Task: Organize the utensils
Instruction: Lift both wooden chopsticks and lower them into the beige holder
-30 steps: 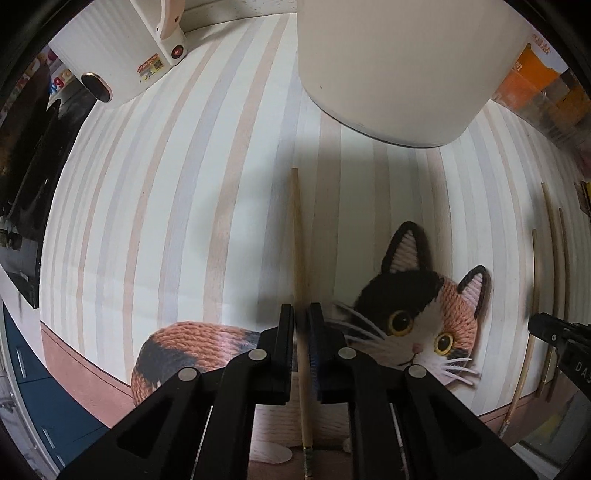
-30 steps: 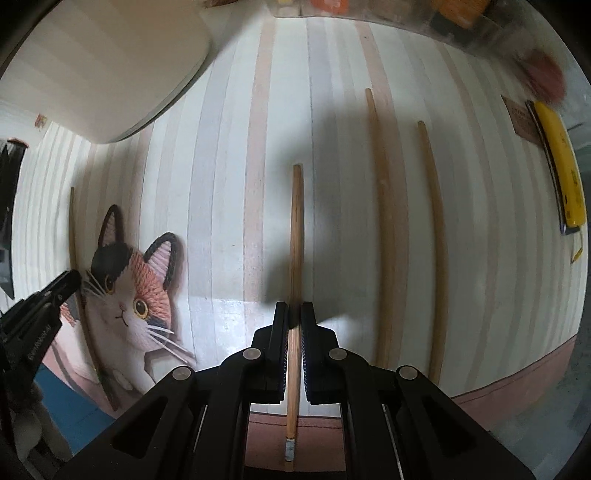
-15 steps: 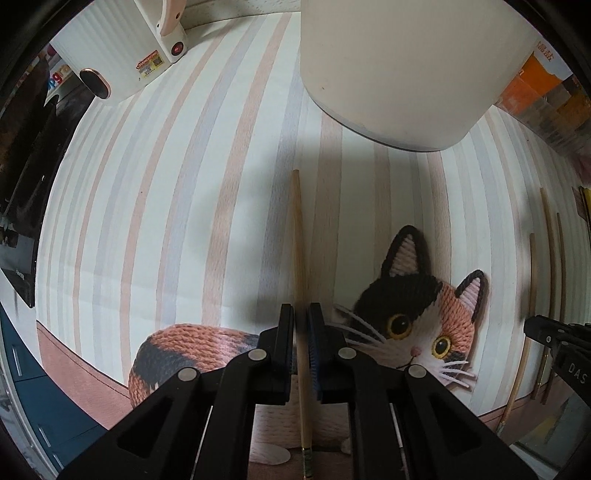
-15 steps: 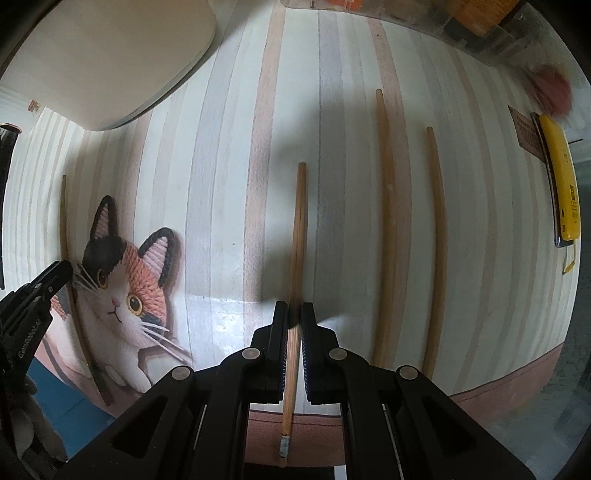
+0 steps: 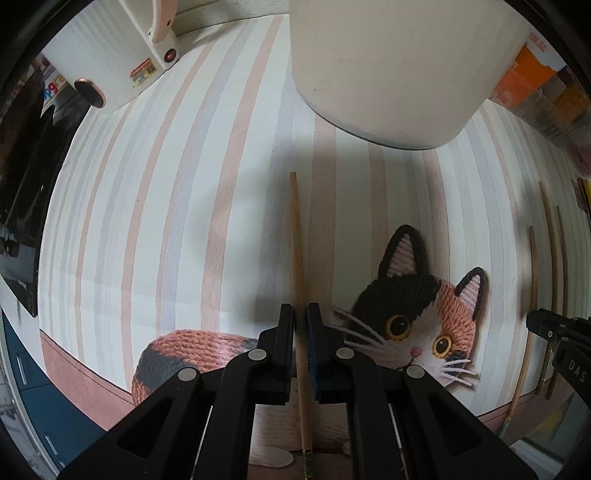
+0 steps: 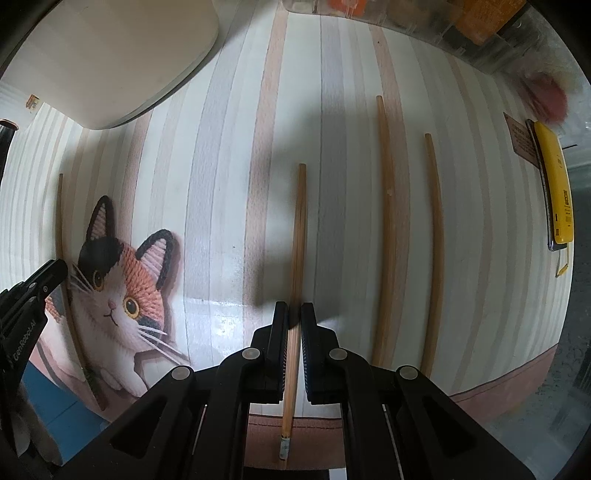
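left gripper (image 5: 300, 317) pinching a chopstick (image 5: 297, 258) by the striped mat's (image 5: 166, 221) near edge | right gripper (image 6: 294, 314) pinching another chopstick (image 6: 298, 236) there | two loose chopsticks (image 6: 386, 221) nearer the right edge | white container (image 5: 388, 66) blocks the far side

The white container (image 5: 388, 66) runs off the top edge of the left wrist view, so its mouth is unseen. The kettle-like appliance (image 5: 122, 48) is cropped too. In the right wrist view, the items inside the clear box (image 6: 461, 22) are blurred, perhaps packets. Print on the yellow device (image 6: 556, 184) is too small to read.
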A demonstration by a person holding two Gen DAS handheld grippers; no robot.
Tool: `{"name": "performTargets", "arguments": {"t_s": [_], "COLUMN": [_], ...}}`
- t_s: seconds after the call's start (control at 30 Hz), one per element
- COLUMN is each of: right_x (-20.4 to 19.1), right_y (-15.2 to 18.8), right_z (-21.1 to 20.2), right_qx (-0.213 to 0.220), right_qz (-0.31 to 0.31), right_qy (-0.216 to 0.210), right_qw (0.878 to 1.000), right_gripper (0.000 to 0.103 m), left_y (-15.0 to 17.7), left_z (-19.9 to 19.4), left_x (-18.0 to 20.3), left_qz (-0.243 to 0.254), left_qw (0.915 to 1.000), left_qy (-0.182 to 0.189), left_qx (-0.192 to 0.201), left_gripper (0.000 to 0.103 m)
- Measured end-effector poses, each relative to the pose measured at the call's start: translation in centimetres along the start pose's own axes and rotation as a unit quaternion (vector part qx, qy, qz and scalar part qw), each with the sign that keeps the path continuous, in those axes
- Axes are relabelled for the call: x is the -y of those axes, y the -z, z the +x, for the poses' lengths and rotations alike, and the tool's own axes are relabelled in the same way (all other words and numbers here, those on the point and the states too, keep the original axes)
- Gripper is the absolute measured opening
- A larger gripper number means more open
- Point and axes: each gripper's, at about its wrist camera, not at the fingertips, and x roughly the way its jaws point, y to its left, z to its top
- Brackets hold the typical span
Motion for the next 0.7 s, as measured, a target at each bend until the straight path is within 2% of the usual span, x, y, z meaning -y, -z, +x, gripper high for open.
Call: {"name": "performTargets", "arguments": {"t_s": [0.1,0.23,0.4,0.53,0.7], "right_x": [0.2,1.4,2.6,3.5,4.1], "right_y": [0.2,0.8,1.4,1.6,1.8], "right_z": [-0.3,-1.3,-5.3,-8.9,-12.1], "right_qx": [0.005,0.028,0.093,0.150,0.195], "right_qz": [0.006,0.024,0.036,0.042,0.053], "right_qy": [-0.002,-0.023,-0.046,-0.057,-0.072], "right_qw": [1.000,0.999,0.994,0.986,0.977], "right_gripper": [0.007,0.007,0.007,0.007,0.006], "left_y": [-0.1,0.1,-0.1,-0.3,-0.6], "left_z": [-0.1,-2.9,-8.2,-11.1,-13.9], "left_x": [0.1,-0.7,-1.6,-2.0,-2.3], "left_qz": [-0.006,-0.028,-0.043,-0.058,-0.071], "left_qw": [1.0000,0.9990,0.9939,0.9887,0.9823], "left_qy": [-0.003,0.000,0.011,0.013,0.020], "left_qx": [-0.002,0.036,0.101,0.138,0.172], "left_gripper": [0.004,0.004,0.004,0.004,0.004]}}
